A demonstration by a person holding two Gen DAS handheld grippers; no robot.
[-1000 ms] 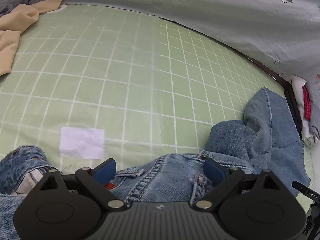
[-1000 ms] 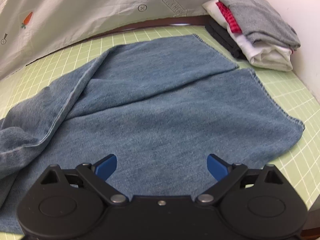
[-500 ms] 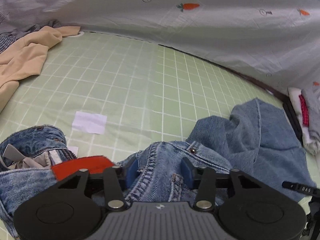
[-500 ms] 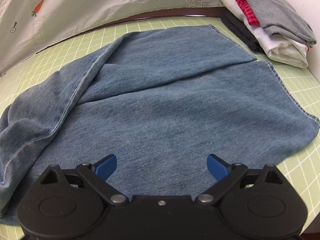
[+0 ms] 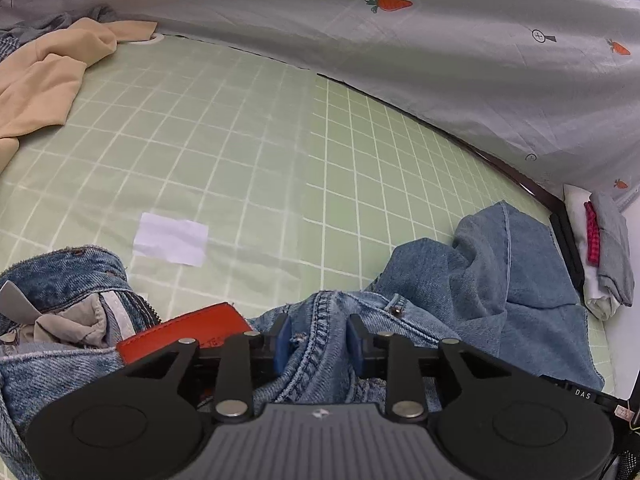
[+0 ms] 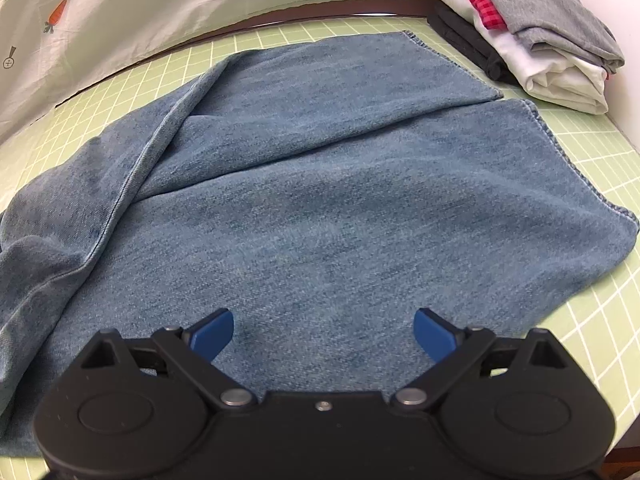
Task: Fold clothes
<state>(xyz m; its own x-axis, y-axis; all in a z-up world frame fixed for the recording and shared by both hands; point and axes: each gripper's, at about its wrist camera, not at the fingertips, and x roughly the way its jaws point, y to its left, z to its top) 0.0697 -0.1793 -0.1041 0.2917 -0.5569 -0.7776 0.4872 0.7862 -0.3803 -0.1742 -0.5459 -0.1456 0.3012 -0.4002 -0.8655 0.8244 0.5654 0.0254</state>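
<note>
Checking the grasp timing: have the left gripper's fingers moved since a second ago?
Yes. The left gripper has gone from wide open to closing on the jeans' seam ridge, fingers drawn inward against its own fixed body.

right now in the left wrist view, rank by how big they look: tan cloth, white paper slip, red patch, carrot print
1. tan cloth, largest, though cut off by the frame edge
2. red patch, partly hidden behind the left gripper
3. white paper slip, close to the patch, so that order is unsure
4. carrot print, smallest, but farthest away
</note>
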